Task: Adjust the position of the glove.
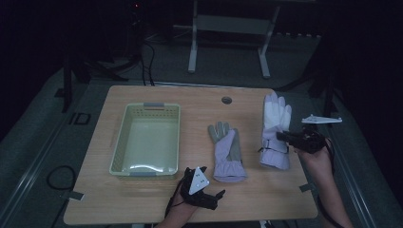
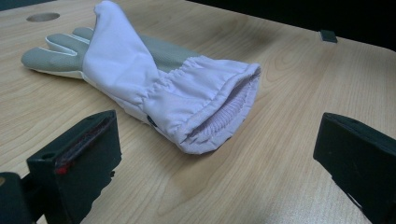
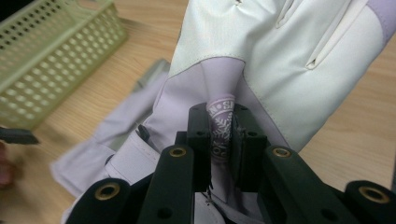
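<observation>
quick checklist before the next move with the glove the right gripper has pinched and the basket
1. Right gripper shut on a fold of the right glove: ok.
2. Fold seated deep between the pads: cannot tell.
3. Basket has room inside: ok.
4. Way from that glove to the basket: not ok, the middle glove lies between, so carry high.
5. Left gripper open, the middle glove's cuff just ahead, not touching: ok.

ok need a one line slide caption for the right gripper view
Right tongs shut on a pinched fold of the white and lilac glove, with the green basket on the wooden table behind.
</observation>
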`<control>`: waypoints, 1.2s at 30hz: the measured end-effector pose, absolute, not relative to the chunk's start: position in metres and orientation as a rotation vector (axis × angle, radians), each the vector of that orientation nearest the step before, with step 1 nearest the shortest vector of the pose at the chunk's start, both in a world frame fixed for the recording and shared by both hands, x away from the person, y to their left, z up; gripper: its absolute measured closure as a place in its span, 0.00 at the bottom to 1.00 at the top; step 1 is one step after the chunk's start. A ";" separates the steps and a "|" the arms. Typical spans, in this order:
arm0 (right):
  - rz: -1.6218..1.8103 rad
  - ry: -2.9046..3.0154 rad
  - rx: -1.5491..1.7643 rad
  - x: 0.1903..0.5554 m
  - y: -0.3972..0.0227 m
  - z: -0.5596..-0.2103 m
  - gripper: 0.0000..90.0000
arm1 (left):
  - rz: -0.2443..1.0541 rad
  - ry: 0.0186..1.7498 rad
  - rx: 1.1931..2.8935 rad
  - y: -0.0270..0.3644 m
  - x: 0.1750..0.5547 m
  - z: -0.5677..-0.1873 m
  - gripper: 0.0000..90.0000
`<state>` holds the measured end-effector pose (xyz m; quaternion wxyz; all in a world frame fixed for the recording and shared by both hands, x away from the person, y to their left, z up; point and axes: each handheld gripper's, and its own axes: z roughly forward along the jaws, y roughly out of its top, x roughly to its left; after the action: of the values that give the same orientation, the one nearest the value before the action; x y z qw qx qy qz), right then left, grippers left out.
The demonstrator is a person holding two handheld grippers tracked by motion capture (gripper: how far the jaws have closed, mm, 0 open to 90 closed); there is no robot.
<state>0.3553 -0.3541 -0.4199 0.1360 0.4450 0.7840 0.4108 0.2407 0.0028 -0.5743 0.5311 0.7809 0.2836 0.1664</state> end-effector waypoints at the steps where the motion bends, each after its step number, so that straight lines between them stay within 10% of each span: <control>1: 1.195 2.269 1.282 0.355 -0.352 -0.417 0.89 | 0.397 0.677 1.863 0.003 0.241 -0.574 0.01; 16: 1.221 2.340 1.160 0.346 -0.280 -0.378 0.89 | 0.401 0.677 1.863 0.003 0.241 -0.574 0.01; 36: 0.974 2.489 1.276 0.358 -0.214 -0.454 0.88 | 0.402 0.675 1.864 0.002 0.240 -0.574 0.01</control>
<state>0.3582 -0.2144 -0.4544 0.0898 0.4292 0.8370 0.3275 0.2399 0.0022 -0.5743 0.5308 0.7810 0.2828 0.1686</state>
